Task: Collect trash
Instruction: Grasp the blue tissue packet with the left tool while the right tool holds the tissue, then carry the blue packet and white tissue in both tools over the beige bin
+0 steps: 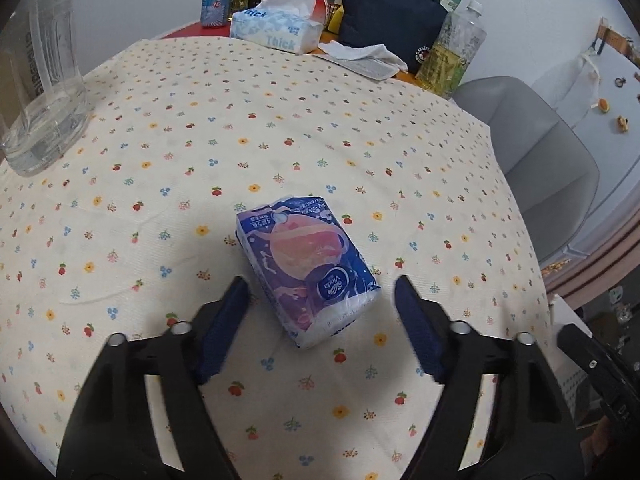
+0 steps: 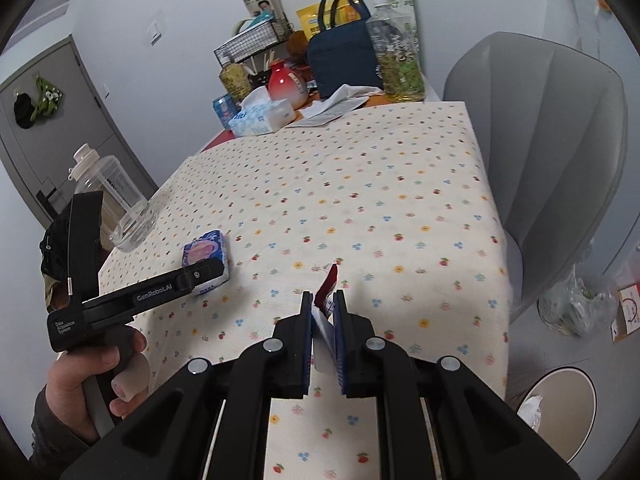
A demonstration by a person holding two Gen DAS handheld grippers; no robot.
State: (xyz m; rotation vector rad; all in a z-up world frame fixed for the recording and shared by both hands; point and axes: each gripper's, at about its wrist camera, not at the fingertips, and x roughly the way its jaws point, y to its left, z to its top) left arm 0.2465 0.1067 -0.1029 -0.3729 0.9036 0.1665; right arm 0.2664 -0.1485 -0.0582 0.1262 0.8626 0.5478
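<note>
Right gripper (image 2: 324,300) fingers pinch a red-and-white torn wrapper (image 2: 326,292). Left gripper (image 1: 320,292) fingers spread, not touching the blue plastic tissue pack (image 1: 308,272) between them. White round bin (image 2: 560,404), below right, holds crumpled paper.

The right gripper (image 2: 323,300) clamps a red-and-white torn wrapper (image 2: 326,294) above the flower-patterned tablecloth (image 2: 400,208). To its left, a hand (image 2: 86,376) holds the black left gripper (image 2: 200,274) over a blue-and-pink tissue pack (image 2: 206,250). A white waste bin (image 2: 560,408) stands below right.
</note>
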